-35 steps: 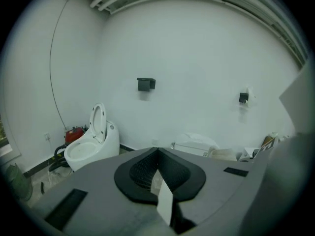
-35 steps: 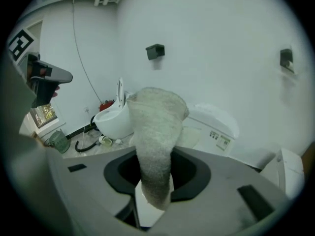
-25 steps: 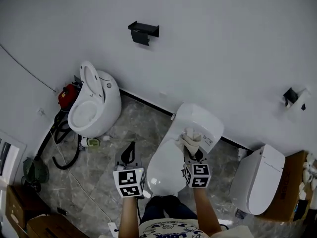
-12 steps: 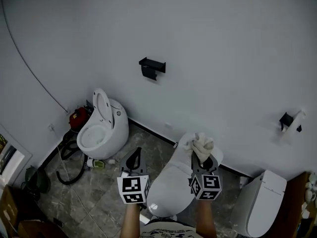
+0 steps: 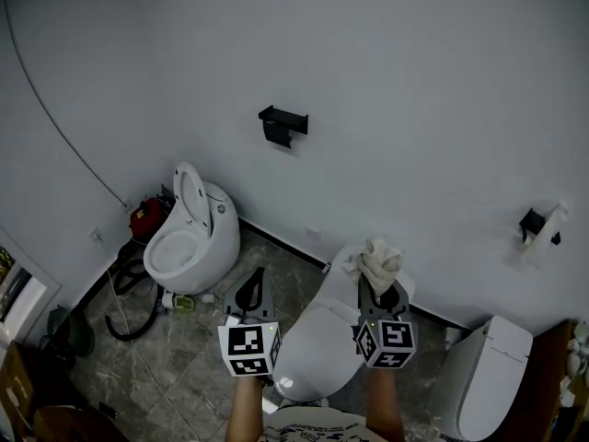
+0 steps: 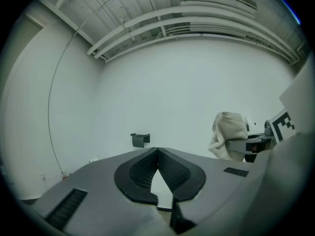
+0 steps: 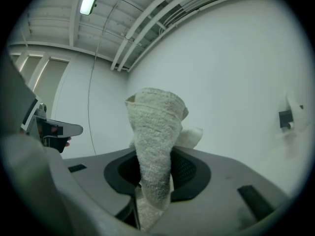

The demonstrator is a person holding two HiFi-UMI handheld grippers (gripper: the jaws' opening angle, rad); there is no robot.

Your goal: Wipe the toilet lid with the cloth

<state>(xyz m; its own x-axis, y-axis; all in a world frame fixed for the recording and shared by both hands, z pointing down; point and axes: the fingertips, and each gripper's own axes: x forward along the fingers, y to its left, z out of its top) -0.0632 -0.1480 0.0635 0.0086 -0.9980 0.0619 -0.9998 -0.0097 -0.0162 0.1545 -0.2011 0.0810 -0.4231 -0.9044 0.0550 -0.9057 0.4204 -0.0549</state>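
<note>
The white toilet with its lid (image 5: 317, 343) down stands right below me in the head view. A crumpled off-white cloth (image 5: 375, 262) is held in the air above the toilet's back end, with my right gripper (image 5: 379, 288) shut on it. In the right gripper view the cloth (image 7: 155, 146) rises out of the jaws and droops over them. My left gripper (image 5: 254, 284) hangs over the floor left of the toilet, shut and empty; its tips meet (image 6: 157, 151). The cloth (image 6: 227, 134) also shows at the right of the left gripper view.
A second toilet (image 5: 189, 238) with its lid raised stands at the left by a red object (image 5: 145, 217) and black hoses (image 5: 129, 302). A third toilet (image 5: 483, 376) stands at the right. Black holders (image 5: 281, 124) (image 5: 536, 224) are fixed to the wall.
The right gripper has lifted the cloth off the back of the toilet into the air. Both grippers have risen a little, and the head view has tilted up towards the wall.
</note>
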